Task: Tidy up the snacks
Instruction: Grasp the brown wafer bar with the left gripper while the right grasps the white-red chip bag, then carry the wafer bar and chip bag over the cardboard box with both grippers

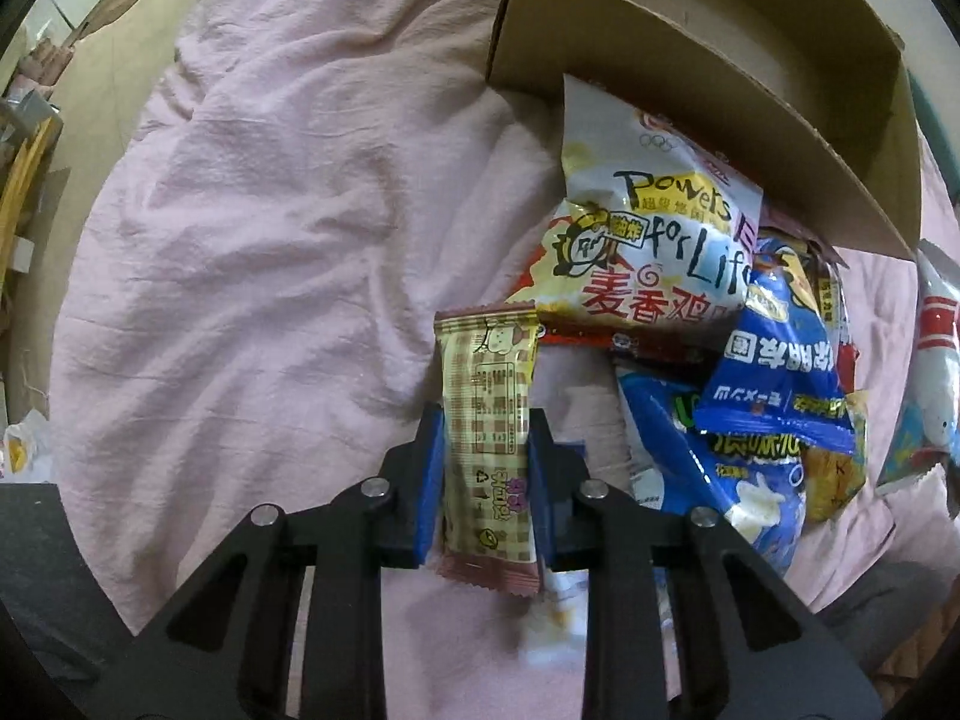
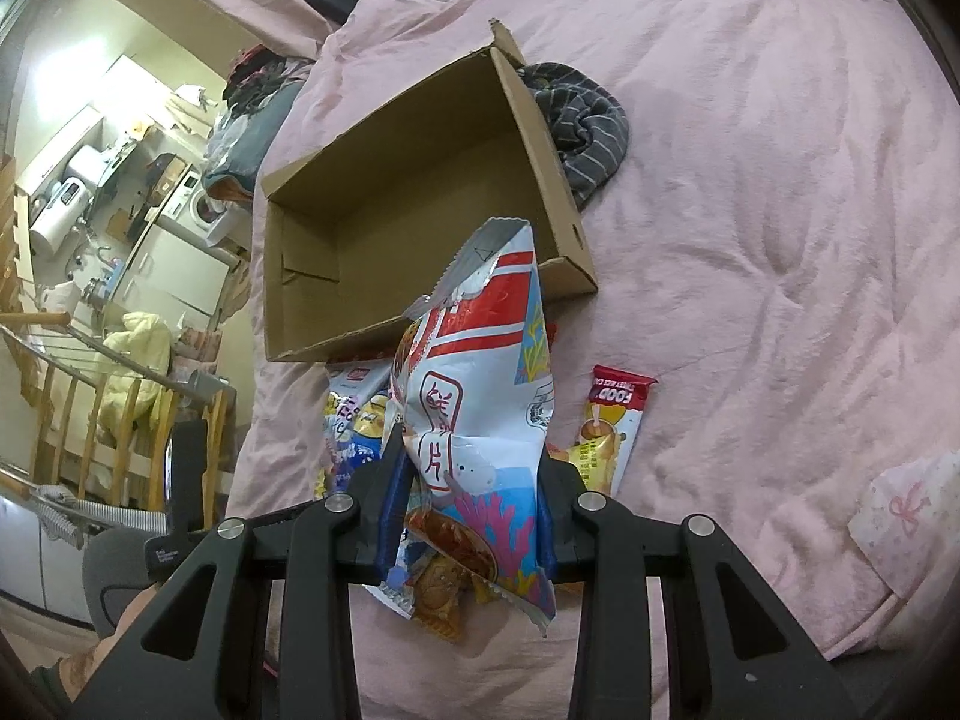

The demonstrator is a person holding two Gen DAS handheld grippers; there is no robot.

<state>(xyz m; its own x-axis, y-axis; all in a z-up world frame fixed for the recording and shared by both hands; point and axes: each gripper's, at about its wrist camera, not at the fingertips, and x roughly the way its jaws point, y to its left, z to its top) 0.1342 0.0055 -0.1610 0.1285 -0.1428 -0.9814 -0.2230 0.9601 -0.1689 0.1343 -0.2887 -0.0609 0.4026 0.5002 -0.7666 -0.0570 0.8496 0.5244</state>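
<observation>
Snack packets are lying heaped on a rumpled pink bedspread [image 1: 252, 252], just beside an open brown cardboard box [image 2: 420, 204] whose inside is showing only bare cardboard.

From the left wrist view, the left gripper [image 1: 486, 474] is pointing steeply down, its blue-padded fingers [image 1: 429, 480] pressing both sides of a slim beige checked snack bar wrapper with brown crimped ends [image 1: 489, 450]. The wrapper is standing lengthwise between the pads, at the near edge of the pile. Beyond it, a large white and yellow crisp bag with red lettering [image 1: 654, 240] is leaning against the box's wall, overlapping a blue and white foil snack bag [image 1: 774, 360].

From the right wrist view, the right gripper [image 2: 474, 516] is clamping a crinkled white, red and blue foil bag with a pink coral picture [image 2: 480, 420], its torn silver top reaching up in front of the box's near corner. A red and yellow bar wrapper printed FOOD [image 2: 609, 426] is lying on the bedspread just to the right of that bag. A grey striped cloth bundle [image 2: 582, 126] is sitting against the box's far side.
</observation>
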